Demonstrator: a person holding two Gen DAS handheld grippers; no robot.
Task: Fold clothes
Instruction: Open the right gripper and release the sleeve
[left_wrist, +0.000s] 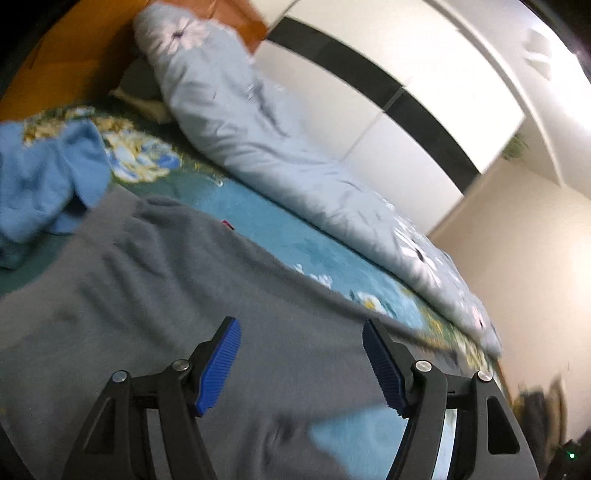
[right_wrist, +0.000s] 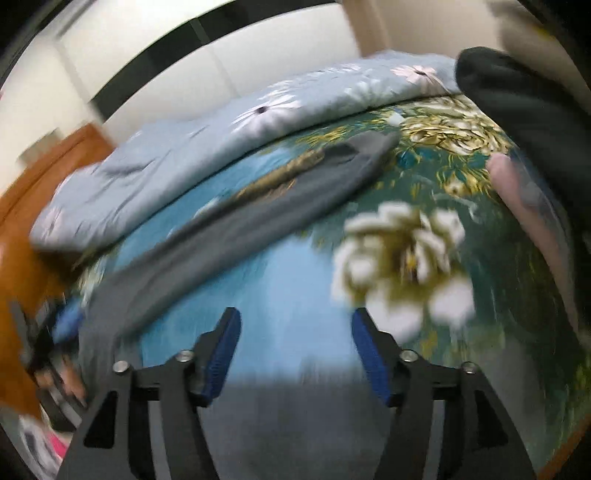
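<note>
Grey garment (left_wrist: 177, 295) spread on bed (left_wrist: 288, 240) beneath left claw (left_wrist: 301, 363), fingers spread wide, gripping nothing. Right claw (right_wrist: 293, 354) likewise spread, hovering over garment's near edge.

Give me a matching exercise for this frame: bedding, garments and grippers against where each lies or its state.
1. grey garment
2. blue garment
3. pale floral quilt
4. left gripper

a. bunched along the bed's far edge
b. spread flat under the left gripper
c. open, holding nothing
d. crumpled in a heap beyond the grey one

Pairs: 1-b, 2-d, 3-a, 4-c
</note>
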